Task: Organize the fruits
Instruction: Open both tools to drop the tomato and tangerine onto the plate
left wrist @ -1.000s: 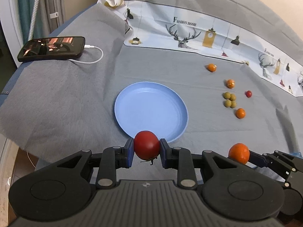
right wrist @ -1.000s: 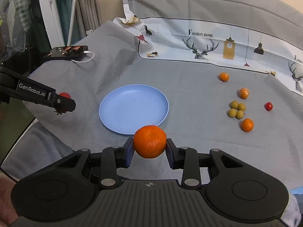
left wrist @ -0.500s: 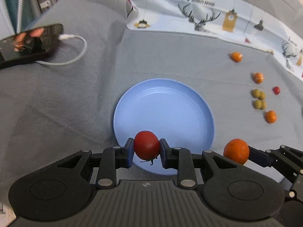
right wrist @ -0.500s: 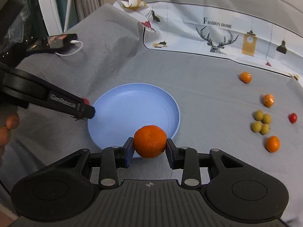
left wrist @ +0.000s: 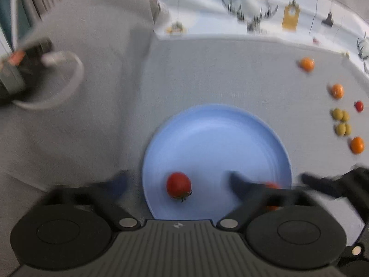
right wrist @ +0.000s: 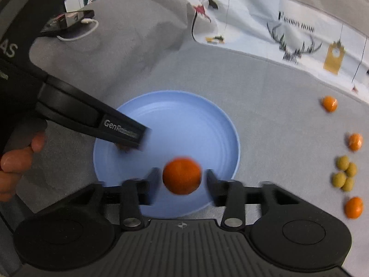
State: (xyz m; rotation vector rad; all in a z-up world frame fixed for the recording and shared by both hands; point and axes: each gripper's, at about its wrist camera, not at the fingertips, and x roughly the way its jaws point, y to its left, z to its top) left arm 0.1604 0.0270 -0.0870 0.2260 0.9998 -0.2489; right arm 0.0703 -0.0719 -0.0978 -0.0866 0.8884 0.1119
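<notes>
A blue plate (left wrist: pixel 216 124) lies on the grey cloth; it also shows in the right wrist view (right wrist: pixel 184 115). My left gripper (left wrist: pixel 178 182) is open, its jaws spread wide, and a red tomato (left wrist: pixel 179 185) lies free between them on the plate's near left part. My right gripper (right wrist: pixel 182 177) is open over the plate's near rim, with small gaps on both sides of an orange mandarin (right wrist: pixel 182 176), which is blurred. In the left wrist view the mandarin (left wrist: pixel 272 187) is mostly hidden behind blurred fingers.
At the right lie three small oranges (right wrist: pixel 329 103) (right wrist: pixel 355 141) (right wrist: pixel 353 207), a cluster of green fruits (right wrist: pixel 344 173) and a small red fruit (left wrist: pixel 358 106). A phone (right wrist: pixel 69 19) with a white cable lies at the far left. A printed white cloth (right wrist: pixel 299 30) covers the back.
Both grippers moved forward over the plate and opened. The tomato left my left gripper and lies on the plate. My right jaws parted from the mandarin.
</notes>
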